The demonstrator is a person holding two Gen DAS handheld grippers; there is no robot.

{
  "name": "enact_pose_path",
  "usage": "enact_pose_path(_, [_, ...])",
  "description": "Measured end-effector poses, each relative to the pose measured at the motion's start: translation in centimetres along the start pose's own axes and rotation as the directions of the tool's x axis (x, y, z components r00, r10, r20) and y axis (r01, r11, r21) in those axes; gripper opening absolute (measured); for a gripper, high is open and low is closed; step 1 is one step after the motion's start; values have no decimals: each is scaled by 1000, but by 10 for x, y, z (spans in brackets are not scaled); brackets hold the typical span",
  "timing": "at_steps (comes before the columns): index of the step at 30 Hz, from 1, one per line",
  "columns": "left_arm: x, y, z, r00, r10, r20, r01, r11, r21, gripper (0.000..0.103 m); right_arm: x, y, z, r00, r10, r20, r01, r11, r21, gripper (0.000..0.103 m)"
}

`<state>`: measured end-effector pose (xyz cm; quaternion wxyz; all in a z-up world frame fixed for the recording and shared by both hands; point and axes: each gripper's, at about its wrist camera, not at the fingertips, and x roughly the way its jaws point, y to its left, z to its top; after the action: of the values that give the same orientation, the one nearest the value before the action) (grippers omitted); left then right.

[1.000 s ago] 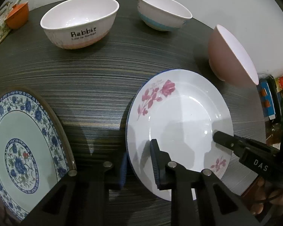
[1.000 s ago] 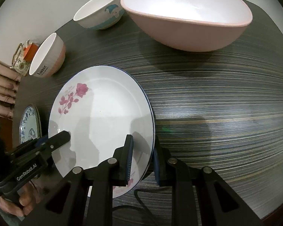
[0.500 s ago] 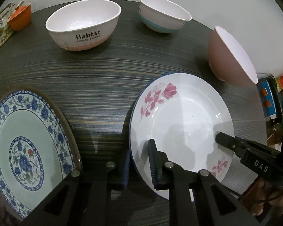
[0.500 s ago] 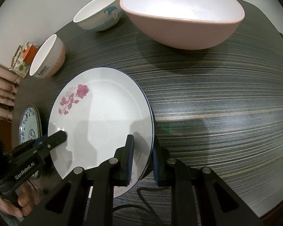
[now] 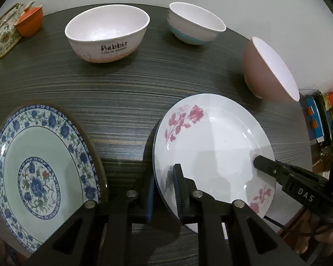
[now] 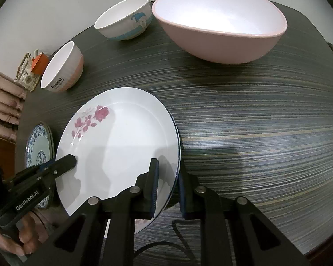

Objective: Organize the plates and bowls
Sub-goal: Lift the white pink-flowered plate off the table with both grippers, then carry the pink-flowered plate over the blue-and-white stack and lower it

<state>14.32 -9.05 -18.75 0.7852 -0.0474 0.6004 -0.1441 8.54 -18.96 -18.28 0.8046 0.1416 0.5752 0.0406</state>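
In the left wrist view, the blue-patterned plate [image 5: 44, 177] lies at the lower left on the worktop [image 5: 133, 102], and the rose plate [image 5: 213, 155] sits right of centre, gripped at two opposite rim points. The left hand-held gripper [image 5: 163, 190] is clenched on its near left rim, one pad under and one over; its jaws have just been closing on that rim. The right hand-held gripper [image 6: 167, 181] is clenched on the rim at the plate's right side, seen at lower centre of the right wrist view.

Risks, as I judge them: both grips bite only a thin strip of glazed rim, so the plate could slide out if the two hands drift apart or tilt unevenly. A thin blue edge shows beneath the rose plate's rim; whether that is a second plate I cannot tell, but if so it could be dragged or dropped. Swung left, the plate might knock the blue-patterned plate; pushed toward the top of the frame, it might strike the Rabbit bowl [image 5: 107, 36] or the pink bowl [image 5: 268, 68].

Against the earlier frame, the left view shows more of the blue-patterned plate and the rose plate sits slightly further right; the right view is almost unchanged.
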Motion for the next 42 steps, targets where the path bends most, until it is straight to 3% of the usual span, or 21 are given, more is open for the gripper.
enact_pose_path(25, [-38,20,-4,999,-11,42,12,1000,-12,15,-19,9,-5,998,3,58,-2,1000,-18,14])
enact_pose_path(42, [-89,74,-23,994,17,104,-7,995,-95,15,-32,56,-3,995,54,85,-46,994,-101,14])
